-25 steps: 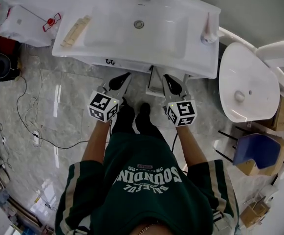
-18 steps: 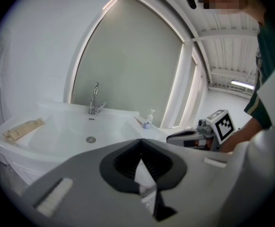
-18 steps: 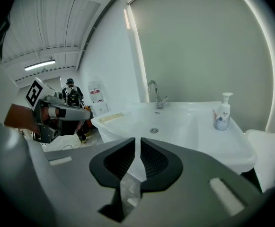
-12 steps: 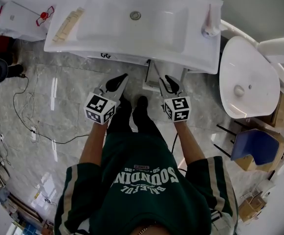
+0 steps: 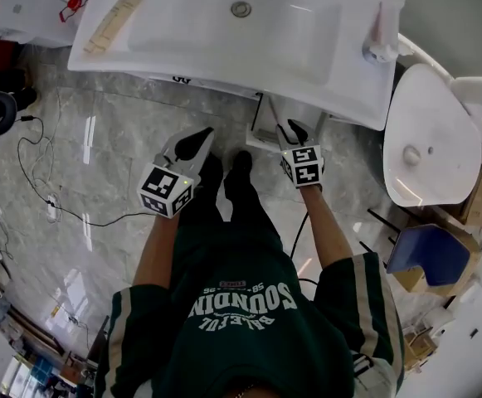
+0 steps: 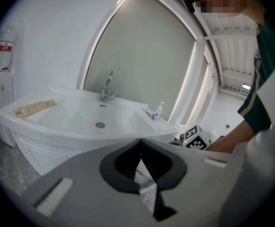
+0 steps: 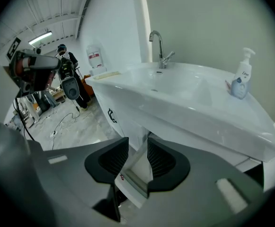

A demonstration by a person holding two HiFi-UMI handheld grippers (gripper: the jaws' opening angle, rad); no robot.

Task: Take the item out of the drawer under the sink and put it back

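We see the sink (image 5: 307, 52) as a broad slab of smooth, glossy white with a rounded front edge, a shallow bowl and a curved chrome tap (image 7: 158, 44). A plastic soap bottle (image 7: 241, 77) stands on its right corner and a beige ribbed strip (image 5: 112, 23) lies on its left. The cabinet under it is plain white, with a small black handle (image 7: 111, 115).

Below the sink's front edge a narrow white drawer (image 7: 133, 186) stands pulled out, box-shaped with square corners and a small red mark on its near corner. The item we cannot tell apart from the drawer's white inside.

The right gripper (image 7: 137, 142) points down at this drawer. Its ribbed dark jaws have just been opening and stand apart, with the drawer showing through the gap and neither pad touching it. The sink's edge overhangs just ahead of it.

The left gripper (image 6: 140, 142) has its jaw tips together, with nothing held. It hangs over open floor (image 5: 99, 156) beside our dark legs (image 5: 232, 185), well clear of the cabinet.

The floor is polished grey marble tile. A thin black cable (image 5: 66, 214) trails over it at the left. A white oval fixture (image 5: 427, 148) stands to the right, well apart from the drawer.
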